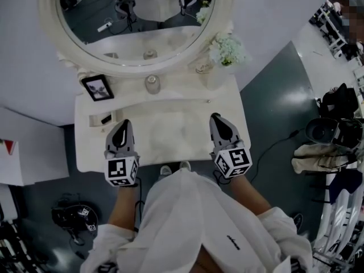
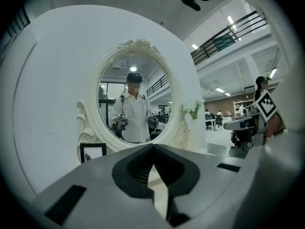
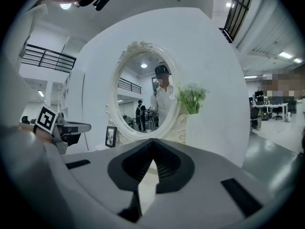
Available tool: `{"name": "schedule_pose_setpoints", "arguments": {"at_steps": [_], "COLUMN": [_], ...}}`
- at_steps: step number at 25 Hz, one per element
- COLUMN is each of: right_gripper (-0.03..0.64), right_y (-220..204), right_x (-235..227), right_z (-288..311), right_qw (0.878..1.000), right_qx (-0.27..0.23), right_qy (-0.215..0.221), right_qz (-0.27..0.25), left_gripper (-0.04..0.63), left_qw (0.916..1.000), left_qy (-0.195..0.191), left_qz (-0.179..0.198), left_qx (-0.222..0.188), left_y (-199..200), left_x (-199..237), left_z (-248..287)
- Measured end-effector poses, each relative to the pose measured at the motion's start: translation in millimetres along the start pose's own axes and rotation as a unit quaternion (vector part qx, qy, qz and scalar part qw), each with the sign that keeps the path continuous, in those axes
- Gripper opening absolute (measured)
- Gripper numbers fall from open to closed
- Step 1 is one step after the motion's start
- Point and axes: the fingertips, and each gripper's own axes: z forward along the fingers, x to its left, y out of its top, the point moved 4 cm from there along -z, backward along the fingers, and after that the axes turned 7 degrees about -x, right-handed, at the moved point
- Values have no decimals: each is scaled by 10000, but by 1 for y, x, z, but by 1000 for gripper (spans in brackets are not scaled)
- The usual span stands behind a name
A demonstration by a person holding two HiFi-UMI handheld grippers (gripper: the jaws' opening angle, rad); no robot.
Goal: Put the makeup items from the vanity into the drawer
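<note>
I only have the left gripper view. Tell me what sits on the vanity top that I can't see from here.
Observer: In the head view, a small clear jar stands at the foot of the mirror, at the centre back of the vanity.
Operator: Now give me anything nearer the left gripper.
Observer: A small dark item lies on the vanity's left side. It is just left of the tip of the left gripper and in front of the picture frame.
Operator: Report the right gripper's jaws.
Observer: In the right gripper view, the right gripper has its jaws together with nothing between them.
</note>
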Motion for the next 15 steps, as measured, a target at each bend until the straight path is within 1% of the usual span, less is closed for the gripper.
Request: {"name": "schedule_pose_setpoints", "arguments": {"at_steps": [5,15], "right_gripper": [17,17], "right_y": [-2,-2], "right_x": [-12,-8], "right_z": [-8,-11], "right_qw": [9999,9999], "right_qx": [22,-9], "right_qy": [-107,-22], "right_qz": [41,155], "left_gripper": [28,28], "left_qw": [10000,10000], "left_qy": [41,-36], "left_qz": [43,65], "left_qx": [-27,-14], "left_y": [6,8], "left_x": [0,-8], "left_z": [0,-2]}}
